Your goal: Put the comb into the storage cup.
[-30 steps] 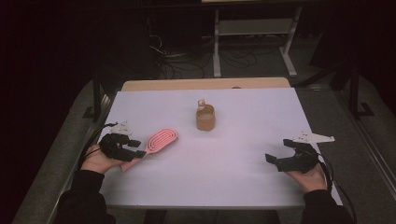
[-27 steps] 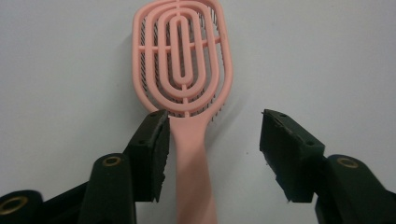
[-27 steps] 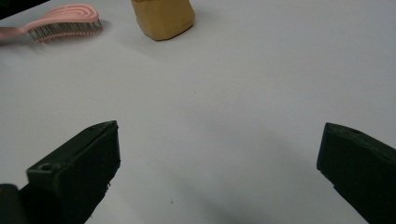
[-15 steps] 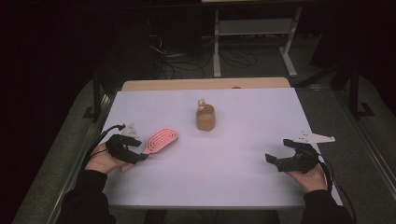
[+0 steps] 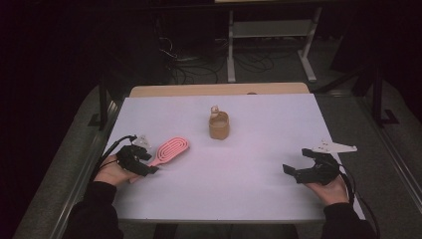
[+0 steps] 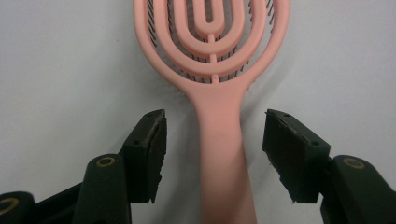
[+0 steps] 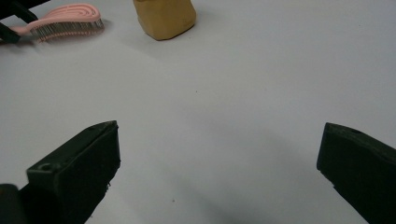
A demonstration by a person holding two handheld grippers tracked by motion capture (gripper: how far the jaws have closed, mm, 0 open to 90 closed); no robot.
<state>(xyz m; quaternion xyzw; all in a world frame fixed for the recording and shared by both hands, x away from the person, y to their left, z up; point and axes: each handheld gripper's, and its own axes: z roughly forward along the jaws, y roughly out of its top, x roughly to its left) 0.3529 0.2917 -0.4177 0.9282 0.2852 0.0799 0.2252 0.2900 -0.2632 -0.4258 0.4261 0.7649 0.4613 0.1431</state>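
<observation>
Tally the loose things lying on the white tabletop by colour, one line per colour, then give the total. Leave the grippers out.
Pink: 1, the hairbrush, its handle between the open fingers of the left gripper.
Tan-brown: 1, the small container near the table's middle.
Total: 2

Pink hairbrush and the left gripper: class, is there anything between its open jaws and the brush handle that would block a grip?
Nothing visible does. In the left gripper view the pink hairbrush lies flat on the white table, its handle running between the open jaws of the left gripper, with bare table on either side. The tan container stands well away.
</observation>
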